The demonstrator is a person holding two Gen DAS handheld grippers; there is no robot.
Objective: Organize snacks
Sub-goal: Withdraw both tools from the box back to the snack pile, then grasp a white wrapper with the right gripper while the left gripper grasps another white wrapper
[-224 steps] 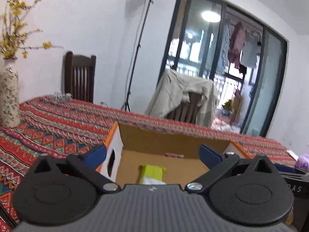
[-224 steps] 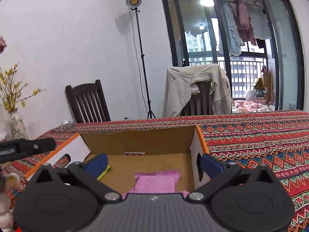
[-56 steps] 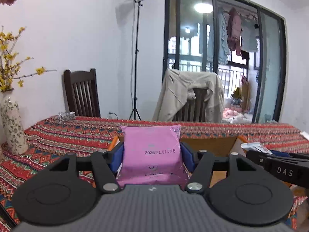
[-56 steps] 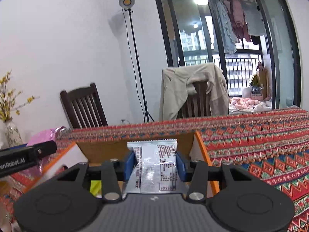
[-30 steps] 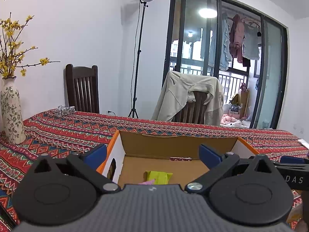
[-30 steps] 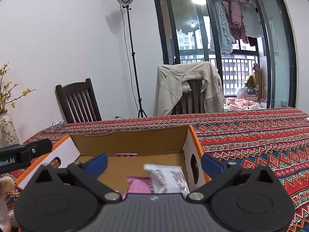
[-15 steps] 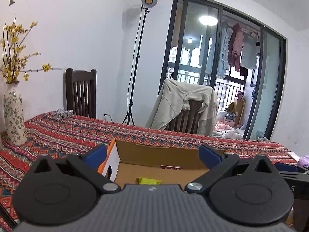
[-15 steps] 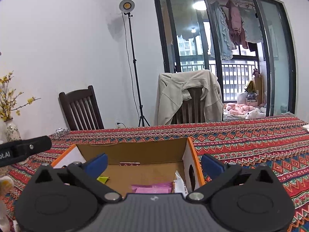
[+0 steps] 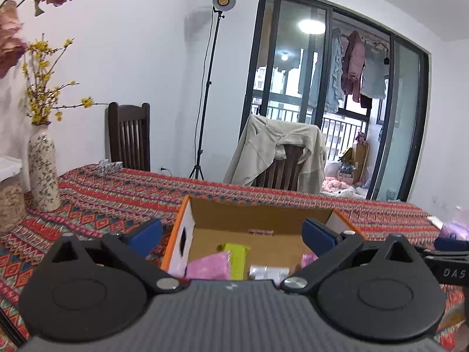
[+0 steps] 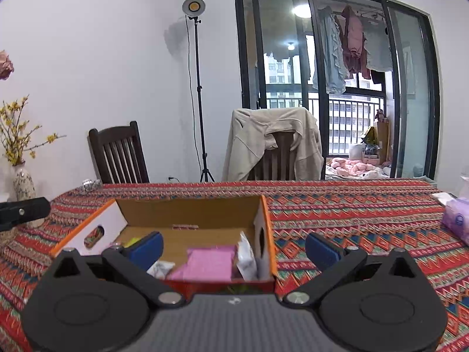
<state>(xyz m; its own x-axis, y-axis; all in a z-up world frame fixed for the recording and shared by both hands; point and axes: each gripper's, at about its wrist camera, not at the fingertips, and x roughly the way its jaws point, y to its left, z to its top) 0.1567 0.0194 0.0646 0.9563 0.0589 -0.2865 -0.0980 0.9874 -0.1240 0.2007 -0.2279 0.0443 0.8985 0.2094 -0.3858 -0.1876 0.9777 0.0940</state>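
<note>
An open cardboard box [image 9: 252, 220] with orange edges and white ends stands on the patterned tablecloth; it also shows in the right wrist view [image 10: 187, 208]. Inside lie a pink packet [image 10: 209, 264], a silver-white packet [image 10: 246, 256] leaning on the right wall, a green packet [image 9: 236, 252] and another pink packet [image 9: 208, 268]. My left gripper [image 9: 231, 234] is open and empty, just in front of the box. My right gripper [image 10: 234, 248] is open and empty, held back from the box's near edge.
A flowered vase [image 9: 42, 170] with yellow sprigs stands on the table's left side. A purple tissue pack [image 10: 457, 220] lies at the right. Two chairs [image 10: 120, 152], one draped with a beige jacket [image 10: 272, 143], stand behind the table. A lamp stand [image 10: 199, 88] is behind.
Both grippers let their packets go into the box about a second ago and opened. Since then both have drawn back from the box, which now shows smaller and farther away.
</note>
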